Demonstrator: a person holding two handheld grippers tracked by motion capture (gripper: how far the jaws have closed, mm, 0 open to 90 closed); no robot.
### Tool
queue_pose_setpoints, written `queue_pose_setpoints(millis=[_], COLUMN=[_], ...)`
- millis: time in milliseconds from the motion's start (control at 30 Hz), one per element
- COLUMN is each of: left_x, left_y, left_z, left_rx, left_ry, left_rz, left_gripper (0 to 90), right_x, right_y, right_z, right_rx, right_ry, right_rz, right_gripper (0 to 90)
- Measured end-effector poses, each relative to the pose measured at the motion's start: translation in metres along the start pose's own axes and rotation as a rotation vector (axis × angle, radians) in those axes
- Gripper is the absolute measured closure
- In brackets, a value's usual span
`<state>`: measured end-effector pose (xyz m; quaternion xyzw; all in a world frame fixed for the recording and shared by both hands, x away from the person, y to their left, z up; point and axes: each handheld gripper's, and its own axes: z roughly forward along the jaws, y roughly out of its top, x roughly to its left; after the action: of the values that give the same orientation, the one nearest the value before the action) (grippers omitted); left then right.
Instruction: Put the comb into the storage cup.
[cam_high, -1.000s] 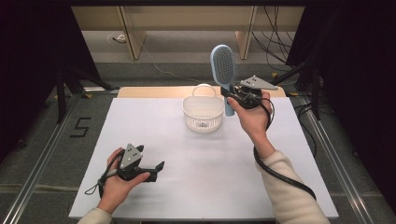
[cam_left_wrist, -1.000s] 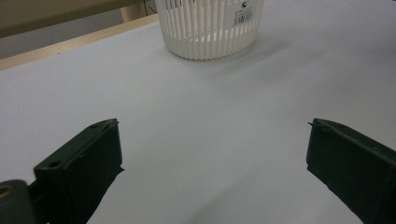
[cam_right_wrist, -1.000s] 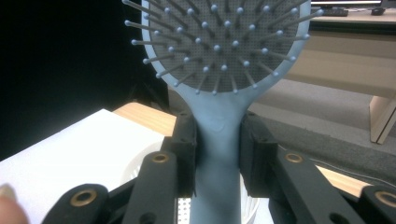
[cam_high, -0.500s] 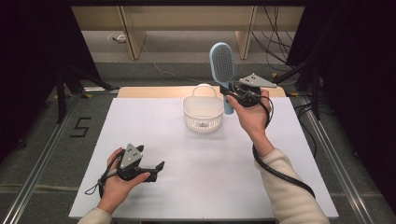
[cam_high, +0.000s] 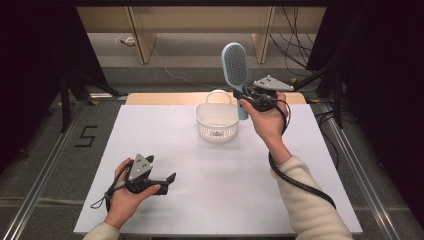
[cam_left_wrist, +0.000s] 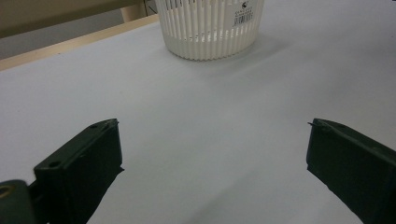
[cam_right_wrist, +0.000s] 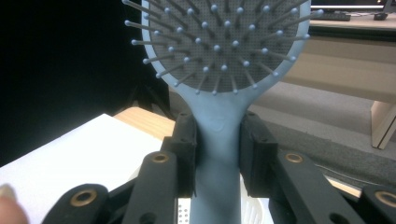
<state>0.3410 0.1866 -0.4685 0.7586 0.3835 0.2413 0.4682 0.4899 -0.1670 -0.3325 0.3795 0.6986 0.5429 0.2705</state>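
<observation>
Blue hairbrush (cam_right_wrist: 219, 140) upright, handle clamped between right gripper (cam_right_wrist: 218, 154) jaws.

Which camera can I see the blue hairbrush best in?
The right gripper view: the hairbrush is close up, bristles clear, handle pinched by the right claw. The high view shows it small but whole, upright beside the basket.

Right claw (cam_high: 245, 96) is raised, jaws clamped tight; left claw (cam_high: 167, 182) lies low, jaws spread wide.
</observation>
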Motion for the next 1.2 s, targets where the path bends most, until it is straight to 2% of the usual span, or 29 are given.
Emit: queue_pose_setpoints(millis=[1200], left_x=[0.000], left_y=[0.000], left_z=[0.000], left_rx=[-0.003], left_ry=[-0.001], left_rz=[-0.003], left_gripper=[2.9], right_x=[0.005], right_y=[0.010], right_z=[0.010], right_rx=[-0.001], right_ry=[0.006], right_rz=[-0.010], right_gripper=[70.9])
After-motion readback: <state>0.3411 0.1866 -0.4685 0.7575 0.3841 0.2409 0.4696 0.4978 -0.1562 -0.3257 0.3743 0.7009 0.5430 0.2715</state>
